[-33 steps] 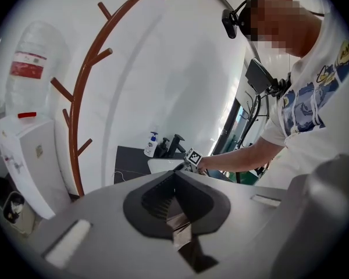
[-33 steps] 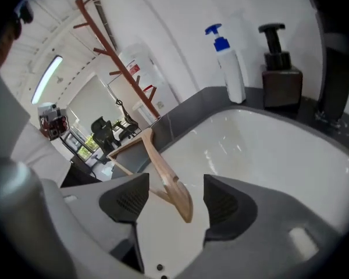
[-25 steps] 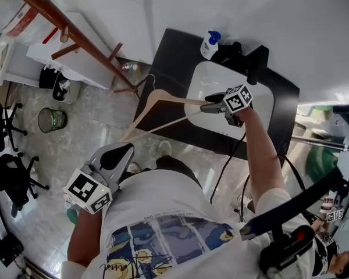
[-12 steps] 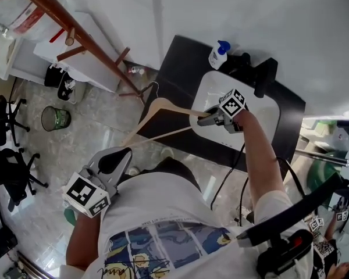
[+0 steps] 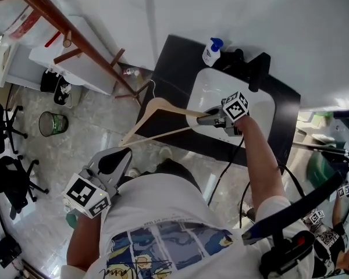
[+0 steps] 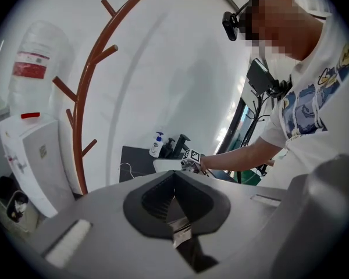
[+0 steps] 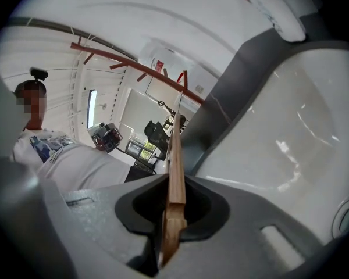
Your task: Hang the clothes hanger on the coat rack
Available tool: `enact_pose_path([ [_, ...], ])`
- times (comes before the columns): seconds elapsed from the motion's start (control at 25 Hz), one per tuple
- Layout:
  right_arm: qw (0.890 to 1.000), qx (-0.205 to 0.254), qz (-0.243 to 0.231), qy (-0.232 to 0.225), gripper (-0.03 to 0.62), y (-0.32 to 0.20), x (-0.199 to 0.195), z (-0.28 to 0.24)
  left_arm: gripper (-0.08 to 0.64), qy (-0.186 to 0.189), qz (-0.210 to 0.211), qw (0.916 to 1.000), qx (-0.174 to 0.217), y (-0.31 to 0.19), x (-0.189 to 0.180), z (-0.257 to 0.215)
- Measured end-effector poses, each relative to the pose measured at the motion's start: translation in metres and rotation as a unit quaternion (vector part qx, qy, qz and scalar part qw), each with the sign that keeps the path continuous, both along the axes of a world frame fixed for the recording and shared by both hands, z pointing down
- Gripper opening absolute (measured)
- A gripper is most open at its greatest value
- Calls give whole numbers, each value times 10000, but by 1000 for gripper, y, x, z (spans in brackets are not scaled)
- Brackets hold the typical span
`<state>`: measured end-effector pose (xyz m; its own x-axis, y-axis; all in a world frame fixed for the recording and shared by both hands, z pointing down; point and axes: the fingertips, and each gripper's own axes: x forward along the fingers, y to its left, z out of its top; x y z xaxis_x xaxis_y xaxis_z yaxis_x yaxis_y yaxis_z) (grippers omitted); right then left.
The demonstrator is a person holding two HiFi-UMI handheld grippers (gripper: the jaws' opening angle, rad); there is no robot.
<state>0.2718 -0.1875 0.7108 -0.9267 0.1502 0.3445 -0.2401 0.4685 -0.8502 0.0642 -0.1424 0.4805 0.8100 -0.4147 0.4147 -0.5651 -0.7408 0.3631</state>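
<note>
A wooden clothes hanger [image 5: 163, 104] with a wire hook sticks out leftward past the black table's [image 5: 168, 57] edge, held by one arm end. My right gripper [image 5: 206, 120] has that end between its jaws, which are closing and press on the wood. In the right gripper view the hanger [image 7: 175, 167] runs straight out from the right gripper [image 7: 173, 214] toward the brown coat rack [image 7: 134, 63]. The coat rack [image 5: 75, 36] leans across the upper left, apart from the hanger. My left gripper [image 5: 119, 156] stays low by the person's body, shut and empty; its view shows the coat rack [image 6: 84, 109] ahead.
A white tray [image 5: 262, 106] and a pump bottle [image 5: 211, 50] sit on the black table. A white water dispenser [image 5: 75, 68] stands behind the rack's foot. A green bin [image 5: 51, 122] and office chairs [image 5: 6, 156] are on the floor at left.
The right gripper's jaws have closed onto the hanger's arm end, and the hand with the hanger has shifted slightly. The left gripper has stayed put.
</note>
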Motion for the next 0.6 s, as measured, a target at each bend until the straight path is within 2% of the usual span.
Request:
enact_pose_path([
  [0.2,9989,355,298,22,43,3,-4,-24,1,139,99,9998,125,6,-5,-4],
  [0.44,9909,893,1006,-52,43,3,-2,-65,2,316,185,9988,312,19,-19,-15],
  [0.6,9851,1313,1108,-25,43,10,-11,-102,1,441,172,9981,401,22,-34,-22],
])
